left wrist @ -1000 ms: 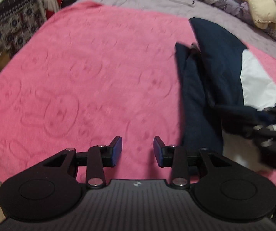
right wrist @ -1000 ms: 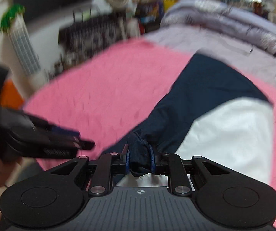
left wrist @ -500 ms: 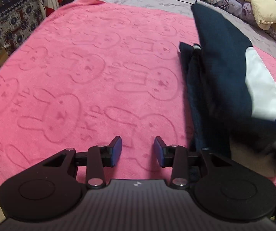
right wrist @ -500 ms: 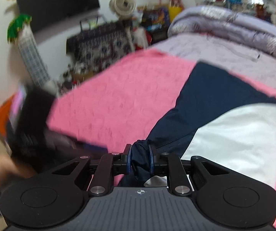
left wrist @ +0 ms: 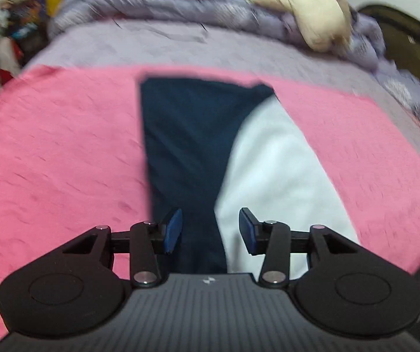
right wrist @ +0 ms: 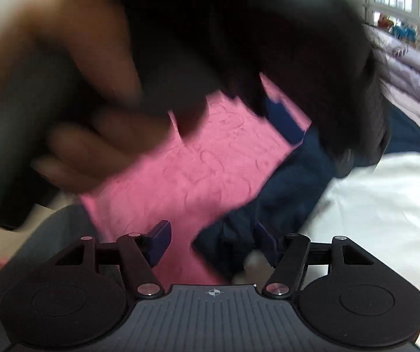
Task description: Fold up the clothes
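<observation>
1. The right gripper [right wrist: 210, 243] has just let go: a second ago its fingers pinched a bunched navy fold, and they have just been opening. They now stand apart, with the cloth lying slack near the right-hand one.
2. The left gripper [left wrist: 208, 228] has swung from bare pink blanket [left wrist: 57, 176] to over the garment; its fingers have been opening too, and hold nothing.
3. The navy-and-white garment [left wrist: 186, 146] lies flat on the blanket, running from 6 toward 12 o'clock in the left view. One fold looks finished; the next grasp is probably due.
4. A cream bundle [left wrist: 303, 14] sits on the grey bedding [left wrist: 157, 41] at 1 o'clock, well apart.
5. In the right view, the person's hand [right wrist: 98, 146] and the blurred left tool fill 10 to 1 o'clock, hiding the far cloth.
</observation>
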Action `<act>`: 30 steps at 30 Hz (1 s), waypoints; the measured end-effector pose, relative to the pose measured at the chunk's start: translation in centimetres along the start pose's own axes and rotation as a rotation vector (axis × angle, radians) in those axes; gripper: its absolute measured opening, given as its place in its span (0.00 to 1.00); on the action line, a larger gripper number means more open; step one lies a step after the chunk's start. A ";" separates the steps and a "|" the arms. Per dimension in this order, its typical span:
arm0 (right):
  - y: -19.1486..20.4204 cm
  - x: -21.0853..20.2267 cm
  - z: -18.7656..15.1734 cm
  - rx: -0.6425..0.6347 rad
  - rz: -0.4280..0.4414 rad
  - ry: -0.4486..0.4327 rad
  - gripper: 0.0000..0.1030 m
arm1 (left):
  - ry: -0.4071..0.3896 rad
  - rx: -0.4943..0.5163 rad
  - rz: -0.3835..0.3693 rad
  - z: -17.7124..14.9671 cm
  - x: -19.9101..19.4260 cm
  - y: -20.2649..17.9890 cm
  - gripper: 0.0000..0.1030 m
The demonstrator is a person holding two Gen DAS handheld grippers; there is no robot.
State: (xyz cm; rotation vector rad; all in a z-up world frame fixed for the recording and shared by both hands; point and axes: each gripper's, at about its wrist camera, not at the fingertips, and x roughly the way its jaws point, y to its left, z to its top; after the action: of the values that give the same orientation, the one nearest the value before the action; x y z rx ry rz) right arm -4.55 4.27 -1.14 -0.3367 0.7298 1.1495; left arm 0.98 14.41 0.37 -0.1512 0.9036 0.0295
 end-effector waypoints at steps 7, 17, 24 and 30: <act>-9.1 -9.8 -1.6 0.312 -0.002 -0.011 0.62 | 0.085 0.136 0.146 -3.1 1.3 -0.1 0.55; -10.2 -3.9 -2.7 0.357 -0.222 0.201 0.33 | 0.035 0.063 0.171 -1.3 -2.4 -0.1 0.52; -7.6 -4.1 -3.0 0.202 -0.224 0.268 0.37 | 0.064 0.174 0.089 -1.7 0.5 -5.3 0.55; -12.0 -6.8 1.5 0.317 -0.161 0.267 0.36 | 0.098 0.202 0.098 -4.7 2.5 -5.1 0.57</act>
State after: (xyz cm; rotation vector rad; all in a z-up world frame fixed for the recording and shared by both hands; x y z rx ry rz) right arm 5.52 -4.32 3.13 -0.2774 1.0840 0.8281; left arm -0.72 8.61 -3.85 0.0807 1.0060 0.0222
